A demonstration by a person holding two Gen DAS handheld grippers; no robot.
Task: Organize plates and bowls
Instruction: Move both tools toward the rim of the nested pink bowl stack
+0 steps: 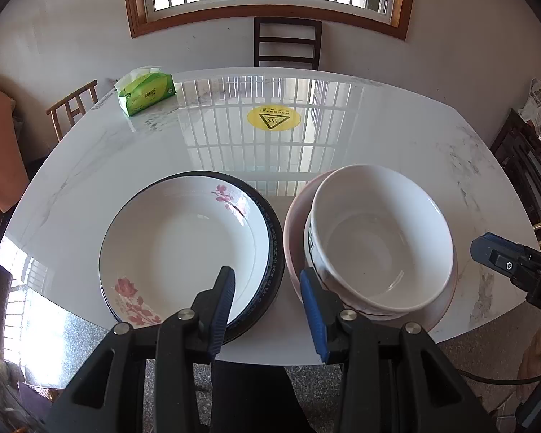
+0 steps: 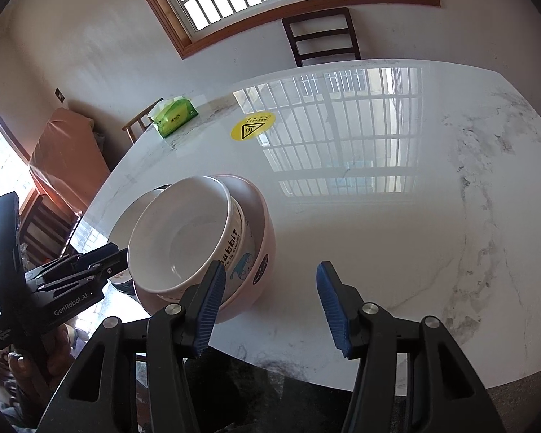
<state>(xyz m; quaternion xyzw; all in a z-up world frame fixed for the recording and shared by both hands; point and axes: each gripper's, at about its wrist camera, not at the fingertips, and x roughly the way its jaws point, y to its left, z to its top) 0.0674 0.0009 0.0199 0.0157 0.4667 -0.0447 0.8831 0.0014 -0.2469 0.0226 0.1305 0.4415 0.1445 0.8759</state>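
A white plate with pink flowers lies stacked on a dark-rimmed plate at the table's near left. Right of it a white bowl sits nested in a pink bowl. The bowls also show in the right wrist view: white bowl, pink bowl. My left gripper is open and empty, hovering over the gap between plates and bowls. My right gripper is open and empty, just right of the bowls; it also shows in the left wrist view.
The white marble table carries a green tissue pack at the far left and a yellow warning sticker in the middle. Chairs stand behind and to the left. A dark cabinet is at the right.
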